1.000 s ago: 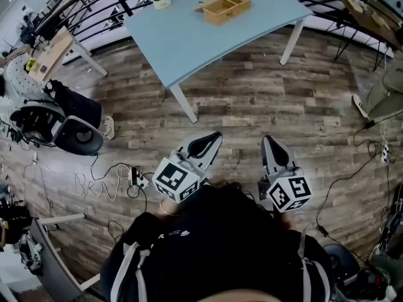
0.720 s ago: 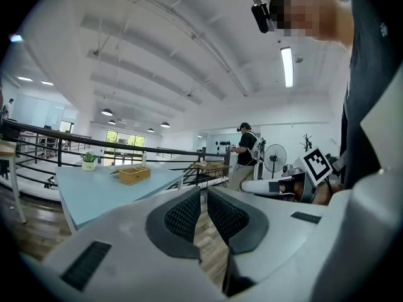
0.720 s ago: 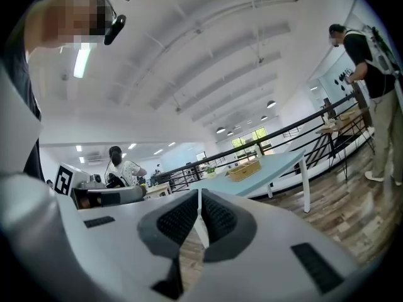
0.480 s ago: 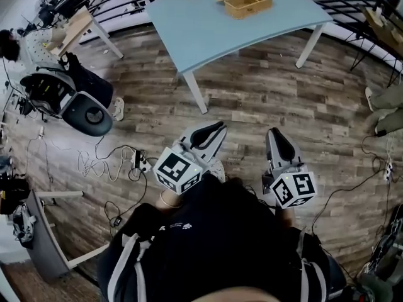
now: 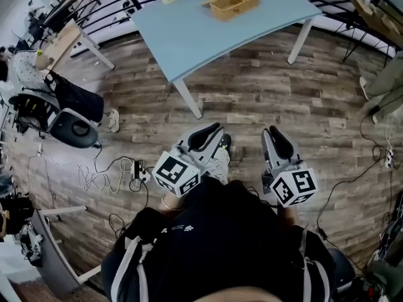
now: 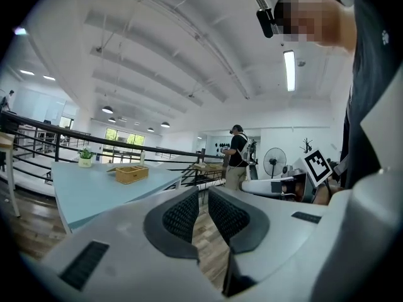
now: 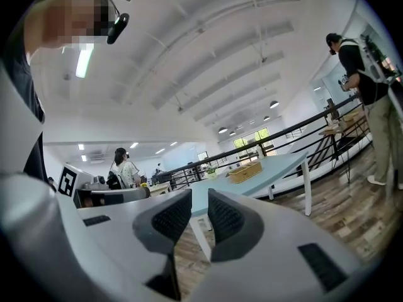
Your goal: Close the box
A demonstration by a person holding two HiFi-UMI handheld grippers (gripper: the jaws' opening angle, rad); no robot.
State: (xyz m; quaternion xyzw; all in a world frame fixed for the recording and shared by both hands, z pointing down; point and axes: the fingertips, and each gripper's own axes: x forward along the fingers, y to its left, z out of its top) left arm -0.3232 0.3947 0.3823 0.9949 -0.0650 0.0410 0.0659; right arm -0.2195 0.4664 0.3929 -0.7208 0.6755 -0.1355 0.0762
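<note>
**Wooden box [image 5: 233, 4] sits open on a distant table [image 5: 208, 39]**

The box, its compartments showing, rests near the far edge of the pale blue table, well apart from the person. The left gripper [image 5: 216, 129] and right gripper [image 5: 272, 133] point level over plank flooring. Both claws stand slightly parted and empty, the left having just eased open. This looks like the approach: next comes walking up until the box is within reach
</note>
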